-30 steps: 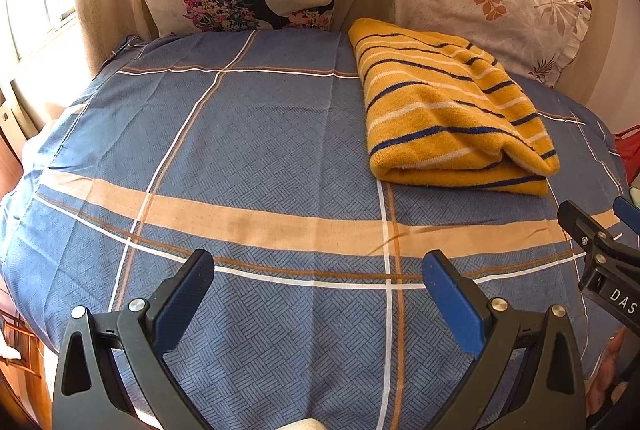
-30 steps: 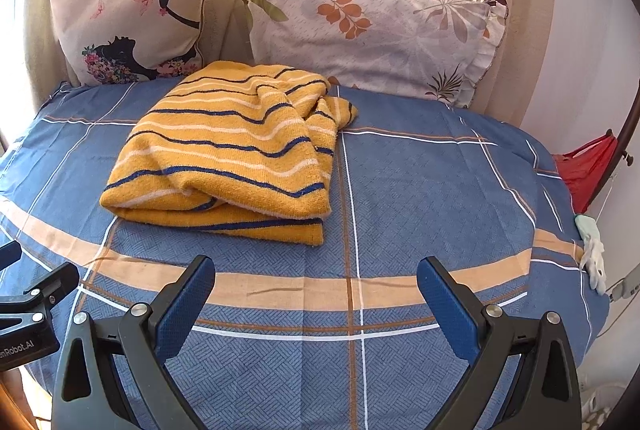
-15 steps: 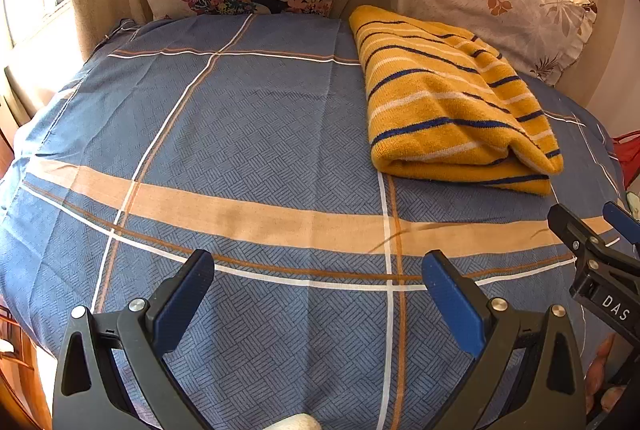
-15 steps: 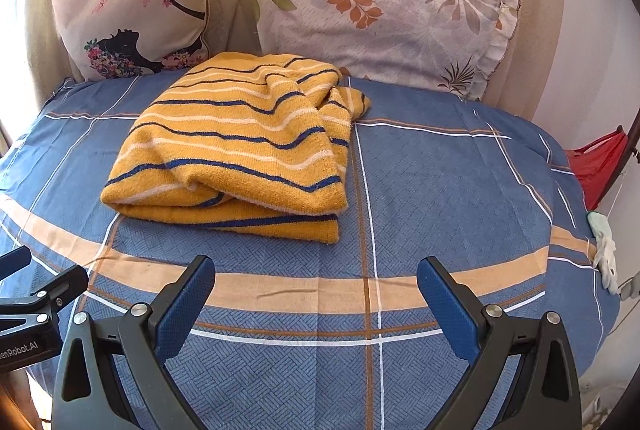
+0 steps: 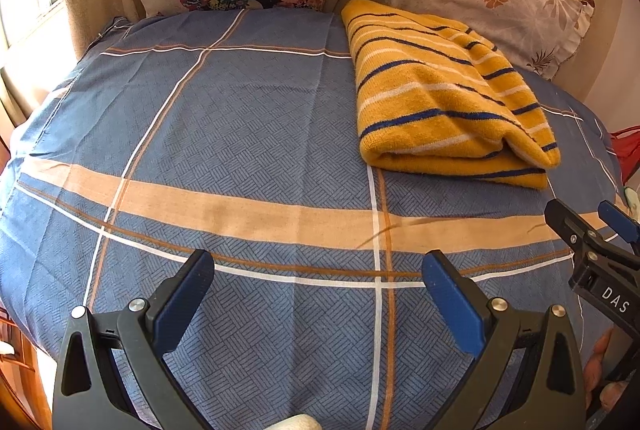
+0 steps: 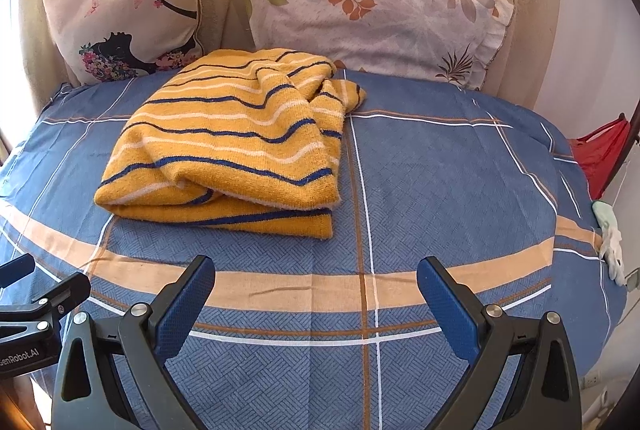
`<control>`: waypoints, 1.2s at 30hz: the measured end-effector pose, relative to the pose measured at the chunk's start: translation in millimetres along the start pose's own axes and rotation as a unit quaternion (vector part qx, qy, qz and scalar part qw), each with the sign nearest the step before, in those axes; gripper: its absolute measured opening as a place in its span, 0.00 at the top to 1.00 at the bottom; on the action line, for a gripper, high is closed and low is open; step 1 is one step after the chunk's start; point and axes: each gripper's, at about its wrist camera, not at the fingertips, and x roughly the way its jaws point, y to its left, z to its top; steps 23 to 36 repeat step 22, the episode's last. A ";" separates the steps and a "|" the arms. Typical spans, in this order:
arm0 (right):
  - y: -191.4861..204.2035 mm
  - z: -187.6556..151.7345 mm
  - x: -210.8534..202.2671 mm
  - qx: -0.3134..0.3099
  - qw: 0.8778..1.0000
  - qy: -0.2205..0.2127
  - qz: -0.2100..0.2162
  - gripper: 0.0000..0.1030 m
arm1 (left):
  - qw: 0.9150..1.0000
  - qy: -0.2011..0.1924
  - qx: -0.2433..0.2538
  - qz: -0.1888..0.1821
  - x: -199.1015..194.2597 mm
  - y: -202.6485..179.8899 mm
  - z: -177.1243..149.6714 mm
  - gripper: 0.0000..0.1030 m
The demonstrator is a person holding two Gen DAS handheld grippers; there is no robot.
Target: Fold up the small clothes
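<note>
A yellow knit garment with blue and white stripes (image 5: 440,102) lies folded on the blue checked bedsheet (image 5: 240,134), at the far right in the left wrist view and at centre left in the right wrist view (image 6: 240,142). My left gripper (image 5: 318,278) is open and empty, hovering over the sheet short of the garment and to its left. My right gripper (image 6: 316,280) is open and empty, over the sheet just in front of the garment's near folded edge. Each gripper shows at the edge of the other's view, the right one (image 5: 592,230) and the left one (image 6: 36,294).
Two pillows lean at the head of the bed: a silhouette-print one (image 6: 128,18) and a leaf-print one (image 6: 372,14). A red bag (image 6: 604,150) and a pale glove-like item (image 6: 610,242) sit off the bed's right edge. The sheet has tan and white stripes (image 6: 320,286).
Both grippers have moved forward toward the pillows, so the garment appears larger and closer. Both stay open; the garment has not moved.
</note>
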 end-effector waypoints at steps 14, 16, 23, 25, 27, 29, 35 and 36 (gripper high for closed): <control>1.9 13.1 3.2 0.002 1.000 -0.002 0.020 0.00 | 0.999 -0.011 -0.021 -0.028 -1.2 10.9 22.1 0.00; 5.2 18.6 2.7 0.001 1.000 -0.007 0.027 0.00 | 0.999 -0.017 -0.025 -0.026 -3.8 12.6 26.9 0.00; 18.7 30.5 9.3 -0.010 0.999 -0.004 0.048 0.00 | 0.999 -0.028 -0.020 -0.031 -6.1 12.8 37.5 0.00; 18.7 30.5 9.3 -0.010 0.999 -0.004 0.048 0.00 | 0.999 -0.028 -0.020 -0.031 -6.1 12.8 37.5 0.00; 18.7 30.5 9.3 -0.010 0.999 -0.004 0.048 0.00 | 0.999 -0.028 -0.020 -0.031 -6.1 12.8 37.5 0.00; 18.7 30.5 9.3 -0.010 0.999 -0.004 0.048 0.00 | 0.999 -0.028 -0.020 -0.031 -6.1 12.8 37.5 0.00; 18.7 30.5 9.3 -0.010 0.999 -0.004 0.048 0.00 | 0.999 -0.028 -0.020 -0.031 -6.1 12.8 37.5 0.00; 18.7 30.5 9.3 -0.010 0.999 -0.004 0.048 0.00 | 0.999 -0.028 -0.020 -0.031 -6.1 12.8 37.5 0.00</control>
